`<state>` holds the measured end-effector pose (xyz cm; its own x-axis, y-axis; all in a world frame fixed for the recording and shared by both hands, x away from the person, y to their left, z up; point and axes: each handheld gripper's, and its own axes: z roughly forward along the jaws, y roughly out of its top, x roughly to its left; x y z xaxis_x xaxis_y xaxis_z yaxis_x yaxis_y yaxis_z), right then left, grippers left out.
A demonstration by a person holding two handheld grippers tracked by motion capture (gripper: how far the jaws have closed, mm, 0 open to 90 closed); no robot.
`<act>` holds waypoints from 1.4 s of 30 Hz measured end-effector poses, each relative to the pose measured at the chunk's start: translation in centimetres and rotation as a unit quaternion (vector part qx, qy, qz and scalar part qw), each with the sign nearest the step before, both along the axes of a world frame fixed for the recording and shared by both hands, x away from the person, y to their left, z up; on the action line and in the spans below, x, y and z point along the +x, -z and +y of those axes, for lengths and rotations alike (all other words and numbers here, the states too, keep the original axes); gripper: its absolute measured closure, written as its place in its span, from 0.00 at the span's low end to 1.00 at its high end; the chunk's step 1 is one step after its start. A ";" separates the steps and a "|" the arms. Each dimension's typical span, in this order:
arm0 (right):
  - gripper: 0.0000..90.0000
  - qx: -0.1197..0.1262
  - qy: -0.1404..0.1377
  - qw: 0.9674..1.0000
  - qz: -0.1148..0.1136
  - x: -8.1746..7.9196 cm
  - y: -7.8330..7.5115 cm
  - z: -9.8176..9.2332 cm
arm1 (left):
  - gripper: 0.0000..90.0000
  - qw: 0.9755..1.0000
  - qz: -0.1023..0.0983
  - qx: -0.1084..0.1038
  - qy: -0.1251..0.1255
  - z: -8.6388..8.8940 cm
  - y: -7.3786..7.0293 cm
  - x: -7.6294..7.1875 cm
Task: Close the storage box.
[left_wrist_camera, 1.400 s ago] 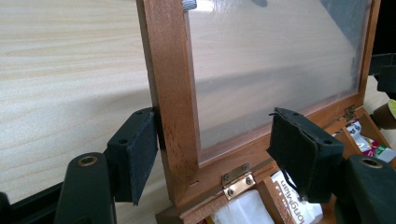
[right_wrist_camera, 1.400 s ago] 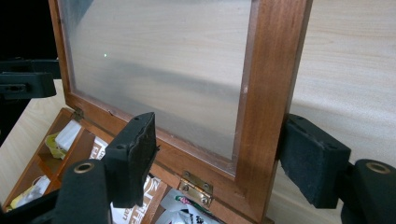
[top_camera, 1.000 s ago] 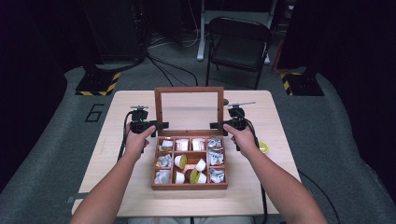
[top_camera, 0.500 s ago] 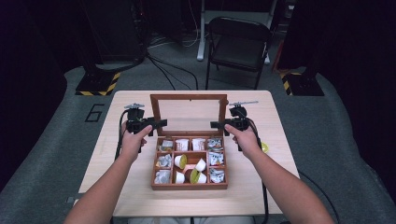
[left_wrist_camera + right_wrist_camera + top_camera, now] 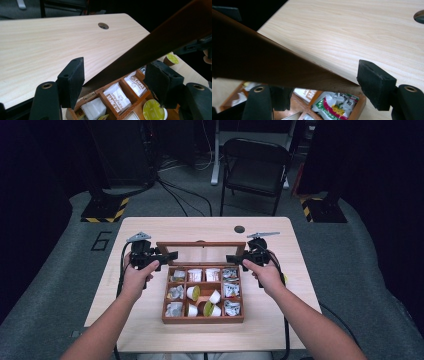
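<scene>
Wooden box (image 5: 202, 317) sits mid-surface (image 5: 150, 227), lid (image 5: 200, 246) half raised between both grippers, left gripper (image 5: 170, 255) and right gripper (image 5: 231, 258) fingers spread around its side edges without pinching, so it probably needs carrying fully open or shut.

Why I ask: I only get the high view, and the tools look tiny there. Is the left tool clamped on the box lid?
Observer: No. The left gripper view shows the left tool with its jaws apart. The lid slants between them, unclamped.
Operator: And the right tool?
Observer: The right tool is open too, and the lid's frame crosses its gap.
Operator: Anything loose nearby?
Observer: A green-topped pod stands on the table past the box.
</scene>
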<state>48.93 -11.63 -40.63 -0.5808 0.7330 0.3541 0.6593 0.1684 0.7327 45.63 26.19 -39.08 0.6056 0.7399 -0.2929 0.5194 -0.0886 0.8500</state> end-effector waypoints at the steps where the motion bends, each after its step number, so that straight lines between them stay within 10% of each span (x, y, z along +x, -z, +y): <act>1: 0.35 0.002 -0.001 1.000 -0.002 -0.3 -0.2 -0.1 | 0.36 1.000 -0.001 -0.003 0.001 0.0 -0.2 -0.3; 10: 0.35 -0.010 -0.028 0.998 -0.055 -3.4 -1.7 -0.6 | 0.35 1.000 -0.018 0.014 0.021 0.2 -0.1 -2.9; 19: 0.34 -0.050 -0.048 0.994 -0.083 -6.9 -0.7 -0.7 | 0.31 0.995 -0.051 0.073 0.036 0.1 1.4 -6.4; 25: 0.34 -0.054 -0.049 0.994 -0.078 -8.9 0.7 -1.1 | 0.31 0.998 -0.030 0.048 0.041 0.7 3.0 -8.4; 42: 0.36 -0.069 -0.066 0.992 -0.087 -13.5 5.2 -1.7 | 0.32 0.995 0.003 0.083 0.056 0.9 7.4 -11.2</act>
